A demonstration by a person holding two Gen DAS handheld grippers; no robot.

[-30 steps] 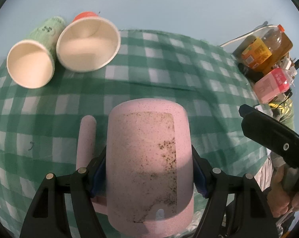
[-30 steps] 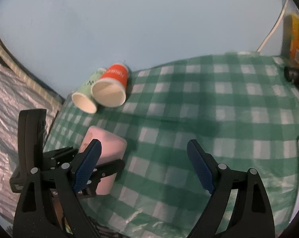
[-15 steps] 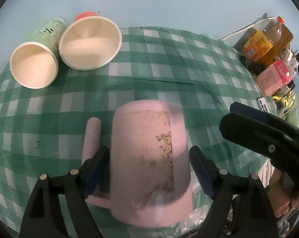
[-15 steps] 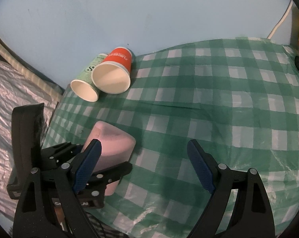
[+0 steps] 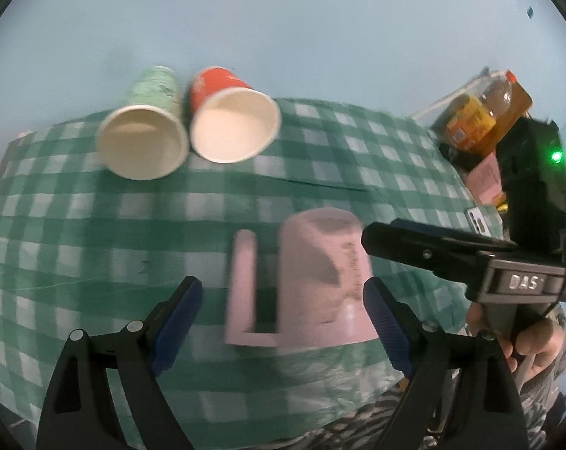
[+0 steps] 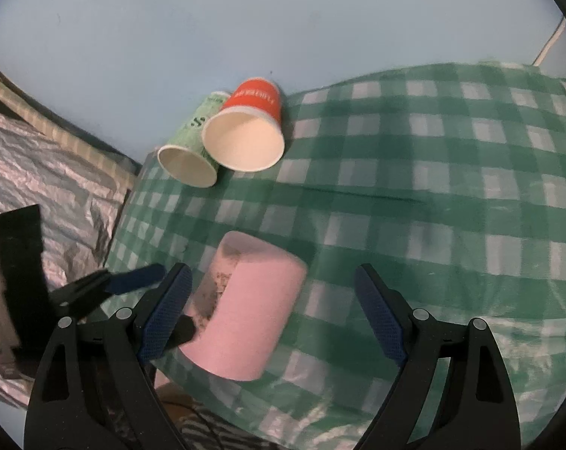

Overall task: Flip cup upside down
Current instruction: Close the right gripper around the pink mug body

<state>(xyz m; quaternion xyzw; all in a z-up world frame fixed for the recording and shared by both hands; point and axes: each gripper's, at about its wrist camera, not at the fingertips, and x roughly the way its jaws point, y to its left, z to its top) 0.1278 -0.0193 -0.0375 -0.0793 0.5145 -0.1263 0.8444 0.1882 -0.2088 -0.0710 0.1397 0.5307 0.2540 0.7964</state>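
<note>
A pink mug [image 5: 320,277] with a handle [image 5: 241,285] on its left stands upside down, rim on the green checked tablecloth [image 5: 95,232], near the front edge. My left gripper [image 5: 283,322] is open, its blue pads on either side of the mug and apart from it. My right gripper [image 6: 271,315] is open and empty, just right of the mug [image 6: 249,307]. It shows from the side in the left wrist view [image 5: 433,251], and the left gripper's fingers [image 6: 133,281] show in the right wrist view.
A green paper cup [image 5: 144,138] and a red paper cup [image 5: 230,123] lie on their sides at the back of the table, mouths toward me. Bottles and cartons [image 5: 482,120] stand at the far right. A striped cloth [image 6: 39,187] lies left of the table.
The left gripper has opened, let go of the pink mug and drawn back. The mug now stands on the cloth. The right gripper has moved closer to the mug.
</note>
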